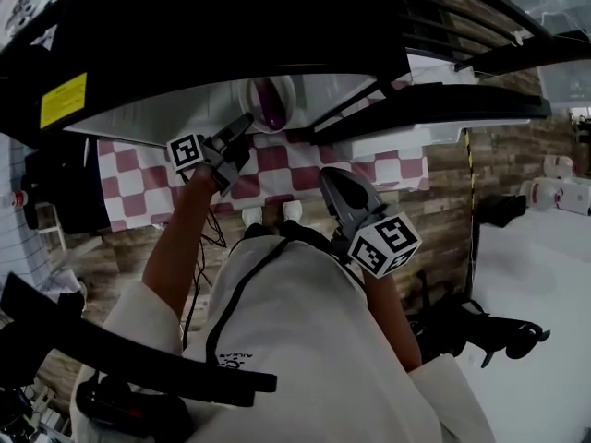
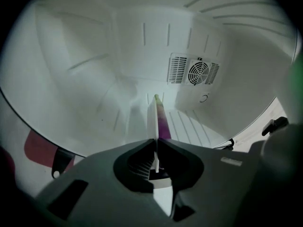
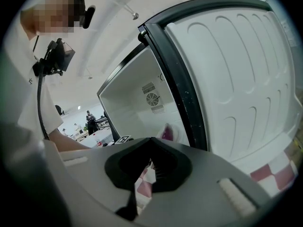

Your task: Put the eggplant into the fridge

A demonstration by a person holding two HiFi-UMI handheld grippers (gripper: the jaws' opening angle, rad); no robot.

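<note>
Fridge [image 2: 94,56] interior, white, with its door [image 3: 236,79] swung open above the checked bench [image 1: 277,169]. Left gripper [image 1: 242,125]: fingers clamped on the rim of a white plate [image 1: 254,95] that carries the purple eggplant [image 1: 273,104] and reaches into the cavity. Right gripper [image 1: 331,178]: fingers closed together, empty, outside.

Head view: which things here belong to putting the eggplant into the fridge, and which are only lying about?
Part of the job:
eggplant
white plate carrying it
fridge, door open
left gripper, shut on the plate's rim

Not in use:
checkered cloth
right gripper, shut, holding nothing
</note>
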